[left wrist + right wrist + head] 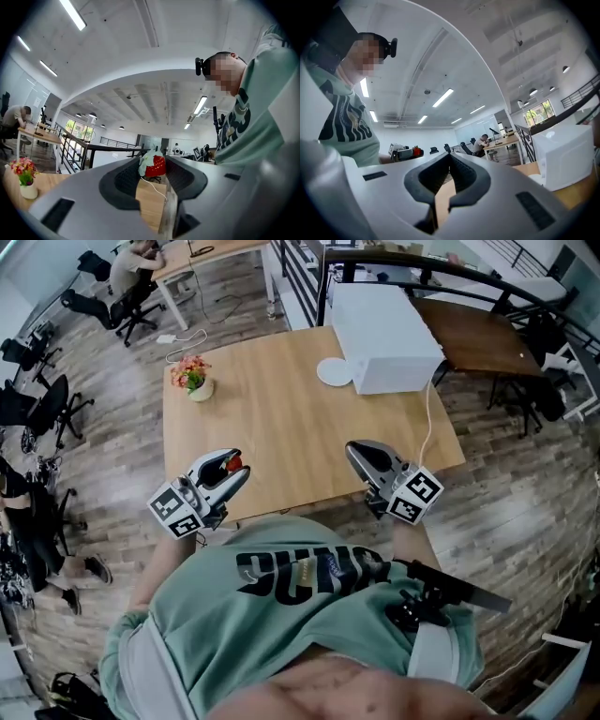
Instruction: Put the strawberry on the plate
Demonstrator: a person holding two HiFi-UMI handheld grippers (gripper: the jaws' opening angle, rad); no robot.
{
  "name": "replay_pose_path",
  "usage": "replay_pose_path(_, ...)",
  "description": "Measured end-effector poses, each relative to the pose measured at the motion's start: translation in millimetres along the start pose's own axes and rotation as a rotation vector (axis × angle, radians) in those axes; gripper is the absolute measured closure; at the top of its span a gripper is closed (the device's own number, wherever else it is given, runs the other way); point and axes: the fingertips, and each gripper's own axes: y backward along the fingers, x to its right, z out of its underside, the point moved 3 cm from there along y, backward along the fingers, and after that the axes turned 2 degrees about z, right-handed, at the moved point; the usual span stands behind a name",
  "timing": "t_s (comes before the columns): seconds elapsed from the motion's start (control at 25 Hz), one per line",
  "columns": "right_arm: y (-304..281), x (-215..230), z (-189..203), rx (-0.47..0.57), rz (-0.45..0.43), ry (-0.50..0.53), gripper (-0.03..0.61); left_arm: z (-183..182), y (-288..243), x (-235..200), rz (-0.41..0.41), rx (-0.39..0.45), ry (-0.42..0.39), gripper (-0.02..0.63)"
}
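My left gripper (236, 464) is shut on a red strawberry (234, 464) with a pale green top, held above the near left part of the wooden table (281, 418). In the left gripper view the strawberry (153, 165) sits pinched at the tips of the gripper (153, 168). My right gripper (354, 452) hovers over the table's near right part, shut with nothing in it; its tips meet in the right gripper view (449, 157). The white plate (334, 371) lies at the far side of the table, beside a white box.
A white box (384, 334) with a cable stands at the table's far right. A small vase of flowers (193, 378) sits at the far left corner. Office chairs, a dark table (473, 334) and a seated person surround the table.
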Motion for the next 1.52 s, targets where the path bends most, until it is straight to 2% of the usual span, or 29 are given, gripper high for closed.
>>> replay_pose_path(0.16, -22, -4, 8, -0.025, -0.018, 0.000, 0.571, 3, 15, -15, -0.014, 0.009, 0.015, 0.445)
replay_pose_path(0.32, -63, -17, 13, -0.062, -0.003, 0.031, 0.571, 5, 47, -44, 0.004, 0.054, 0.029, 0.445)
replay_pose_path(0.48, -126, -27, -1, -0.086, 0.037, 0.066, 0.571, -8, 80, -94, 0.030, 0.093, 0.016, 0.445)
replay_pose_path(0.64, -198, -38, -15, -0.107, 0.063, 0.101, 0.571, -28, 123, -152, 0.044, 0.098, -0.008, 0.445)
replay_pose_path(0.84, -212, -36, -2, -0.121, 0.062, 0.091, 0.571, -18, 140, -174, 0.013, 0.104, -0.003, 0.445)
replay_pose_path(1.0, -204, 1, 11, -0.144, 0.045, 0.076, 0.571, -11, 125, -188, -0.049, 0.107, -0.008, 0.445)
replay_pose_path(1.2, -184, 73, 25, -0.135, -0.031, 0.052, 0.571, -17, 103, -211, -0.259, 0.091, -0.039, 0.445)
replay_pose_path(1.32, -185, 112, 31, -0.109, -0.075, 0.035, 0.571, -23, 92, -222, -0.318, 0.038, -0.081, 0.445)
replay_pose_path(1.52, -192, 134, 54, -0.063, -0.111, -0.043, 0.571, -85, 85, -258, -0.383, -0.047, -0.161, 0.445)
